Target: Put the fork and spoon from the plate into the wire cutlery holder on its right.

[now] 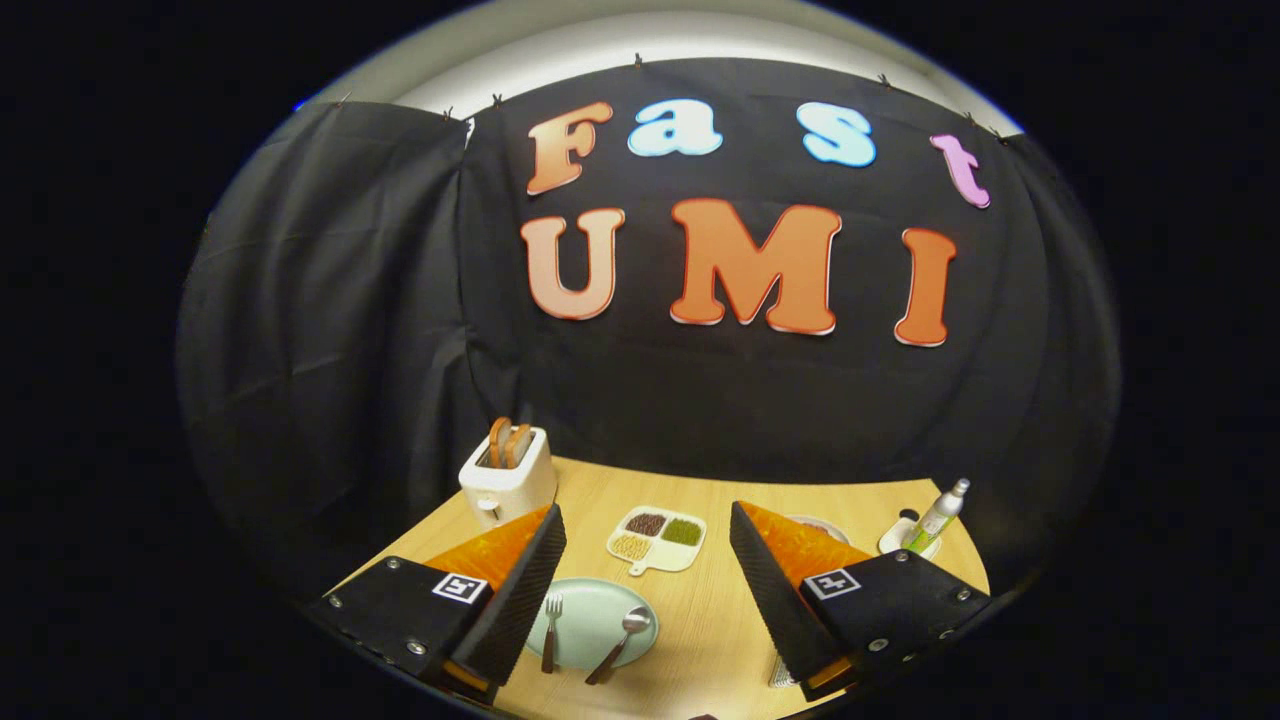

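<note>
- Resting on a round pale-green plate point(585, 612) are the two pieces of cutlery: a fork point(550, 632) on its left half, tines pointing away, and a spoon point(620, 643) on its right half, bowl away and handle slanting back toward the camera.
- Both have shiny metal heads and dark brownish handles; they lie apart, not touching.
- The gripper point(648, 545) hovers above the light wooden table point(710, 640) with its fingers spread wide and nothing held; the plate sits between them, close to the left finger.
- Each finger is a black wedge with a ribbed inner pad, an orange translucent upper face, and a square black-and-white marker.
- A bit of pale wire mesh, likely the cutlery holder point(782, 673), peeks out beside the right finger's base, mostly hidden.
- Beyond the plate, a cream four-compartment dish point(657, 540) with a short handle holds brown, green and pale grains.
- A white toaster point(507, 478) with two brown slices upright in its slots stands beyond the left finger.
- Beyond the right finger, a green bottle point(937, 517) with a silver cap leans on a small white dish point(893, 539), and a plate rim point(825, 524) shows partly.
</note>
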The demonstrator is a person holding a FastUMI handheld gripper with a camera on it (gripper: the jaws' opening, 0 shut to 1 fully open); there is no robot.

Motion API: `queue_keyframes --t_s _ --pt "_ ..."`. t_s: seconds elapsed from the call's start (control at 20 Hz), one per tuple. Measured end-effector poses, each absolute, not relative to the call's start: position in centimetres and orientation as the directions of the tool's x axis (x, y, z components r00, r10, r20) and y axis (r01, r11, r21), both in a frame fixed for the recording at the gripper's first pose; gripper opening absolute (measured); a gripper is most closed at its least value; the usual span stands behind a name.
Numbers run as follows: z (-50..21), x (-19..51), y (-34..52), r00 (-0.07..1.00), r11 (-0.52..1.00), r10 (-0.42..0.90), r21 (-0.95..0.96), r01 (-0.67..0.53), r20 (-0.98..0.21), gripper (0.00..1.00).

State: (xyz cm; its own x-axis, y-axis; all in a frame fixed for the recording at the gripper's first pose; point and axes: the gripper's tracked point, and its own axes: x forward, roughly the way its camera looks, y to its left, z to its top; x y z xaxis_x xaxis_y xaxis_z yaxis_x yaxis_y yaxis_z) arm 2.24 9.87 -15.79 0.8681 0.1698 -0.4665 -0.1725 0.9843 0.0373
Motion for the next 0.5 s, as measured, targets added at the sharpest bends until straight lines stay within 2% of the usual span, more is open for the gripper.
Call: queue_keyframes --t_s 0.25,0.5 --pt "-21.7 2.2 12.0 0.734 0.977 0.203 0.081 -0.199 -0.649 0.98" --pt "-29.9 -0.7 14.0 0.456 0.969 0.235 0.173 -0.175 -0.858 0.91"
